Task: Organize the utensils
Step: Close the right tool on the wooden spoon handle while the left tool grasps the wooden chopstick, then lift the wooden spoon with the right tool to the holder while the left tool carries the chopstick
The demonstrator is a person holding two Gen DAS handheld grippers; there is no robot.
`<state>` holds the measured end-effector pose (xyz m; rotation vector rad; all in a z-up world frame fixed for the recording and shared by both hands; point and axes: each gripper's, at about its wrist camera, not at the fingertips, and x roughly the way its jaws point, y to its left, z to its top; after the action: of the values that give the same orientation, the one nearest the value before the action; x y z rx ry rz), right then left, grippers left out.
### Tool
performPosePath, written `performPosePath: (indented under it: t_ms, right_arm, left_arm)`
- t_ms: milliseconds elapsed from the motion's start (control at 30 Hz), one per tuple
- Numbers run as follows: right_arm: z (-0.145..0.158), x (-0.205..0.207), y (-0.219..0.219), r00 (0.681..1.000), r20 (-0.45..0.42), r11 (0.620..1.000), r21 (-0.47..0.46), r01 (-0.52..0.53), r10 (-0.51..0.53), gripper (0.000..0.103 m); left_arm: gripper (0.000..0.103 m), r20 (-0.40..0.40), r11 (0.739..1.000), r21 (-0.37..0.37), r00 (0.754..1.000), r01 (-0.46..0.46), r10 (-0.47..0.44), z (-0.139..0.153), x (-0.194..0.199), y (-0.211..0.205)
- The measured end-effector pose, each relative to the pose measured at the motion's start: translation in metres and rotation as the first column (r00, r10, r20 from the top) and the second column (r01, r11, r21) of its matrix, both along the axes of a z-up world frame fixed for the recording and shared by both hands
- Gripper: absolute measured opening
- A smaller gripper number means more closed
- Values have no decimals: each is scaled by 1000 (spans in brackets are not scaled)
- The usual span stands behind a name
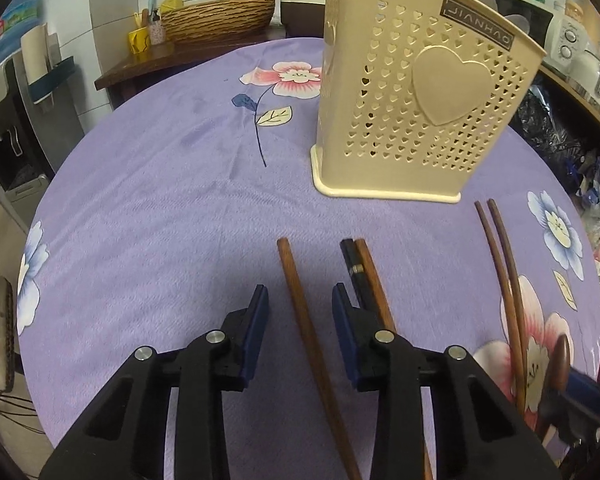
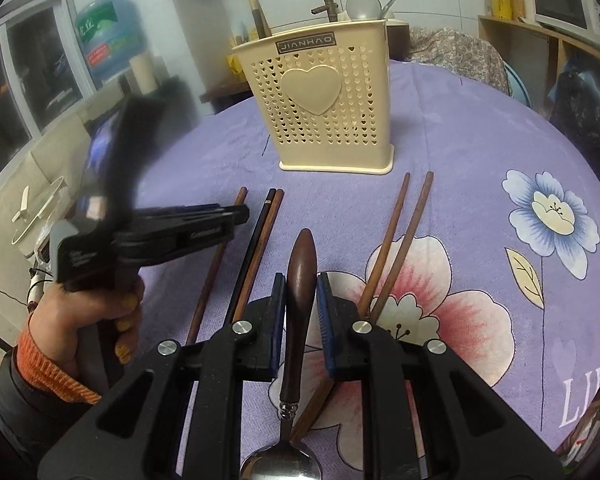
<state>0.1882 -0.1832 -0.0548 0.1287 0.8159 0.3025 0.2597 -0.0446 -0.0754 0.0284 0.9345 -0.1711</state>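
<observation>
Two grippers are at work in front of the cream perforated plastic utensil holder (image 2: 327, 98). Your right gripper (image 2: 300, 320) pinches the dark wooden handle of a steel-bowled spoon (image 2: 298, 280). Your left gripper (image 1: 300, 328) stands partly apart astride a single brown wooden chopstick (image 1: 296, 288), pads not touching it, on the purple flowered tablecloth (image 1: 160, 200).

The cloth (image 1: 160, 208) is seen as lilac, printed with pink and pale blue flowers and cream leaves. The holder (image 2: 324, 100) is coloured cream, pierced with rows of small hearts around one large raised heart, under a dark label. The chopsticks (image 2: 396, 240) are shown brown, one (image 2: 252, 240) black with a silver band; the spoon (image 2: 298, 280) is given a dark brown handle and silver bowl.
</observation>
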Motion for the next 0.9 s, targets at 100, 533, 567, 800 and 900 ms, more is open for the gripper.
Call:
performPosePath:
  t_ms: [100,533,567,800,900]
  right_arm:
    - [1,-1,-2,1000,4,1000,0,3,-3,17]
    - [1,-4,-12,1000,3,999,51,-4,4,17]
    - [2,-4,-13,1000,4,998,63,-10,9,17]
    - [13,-15,-31,998,9,976,210,-60,60,16]
    - [22,-23,-34,997,33,972,221,-77,71,16]
  left_arm:
    - [17,5,1000,13,1000,-9,9,0,4,-4]
    - [10,28,998,-61,999,-19,21,7,3,6]
    - [10,38,997,-76,999,-15,18,10,0,9]
    - [9,175,983,-180,985,34,-2,58,-43,25]
    - [9,241,976,-212,971,57,-4,81,-61,33]
